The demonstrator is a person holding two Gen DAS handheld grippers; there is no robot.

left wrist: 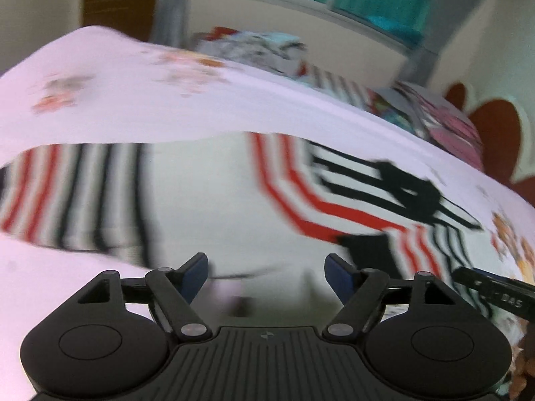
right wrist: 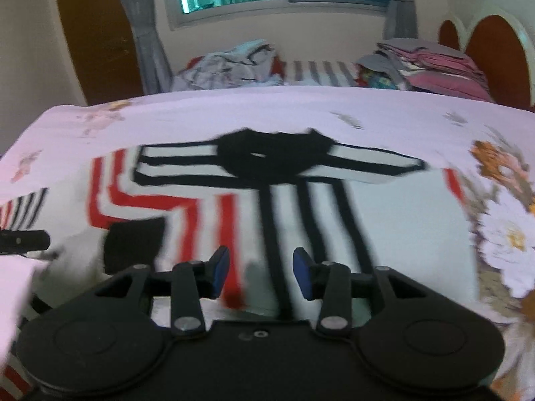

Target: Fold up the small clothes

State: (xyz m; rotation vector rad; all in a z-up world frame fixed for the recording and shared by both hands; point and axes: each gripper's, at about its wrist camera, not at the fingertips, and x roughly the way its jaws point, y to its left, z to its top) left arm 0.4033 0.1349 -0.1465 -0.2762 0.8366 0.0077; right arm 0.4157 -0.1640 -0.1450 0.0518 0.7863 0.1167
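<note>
A small striped shirt (right wrist: 267, 207) lies spread flat on the bed (right wrist: 234, 110), black collar away from the cameras, red and black stripes across a white body. The left claw (left wrist: 266, 272) and the right claw (right wrist: 260, 272) both hover low over its near part, each wide open and holding nothing. This looks like the start of a fold: next, each claw needs to close on an edge or sleeve and carry it over the middle. A pile of clothes (right wrist: 230, 63) waits farther back. No writing is readable through the blur.
</note>
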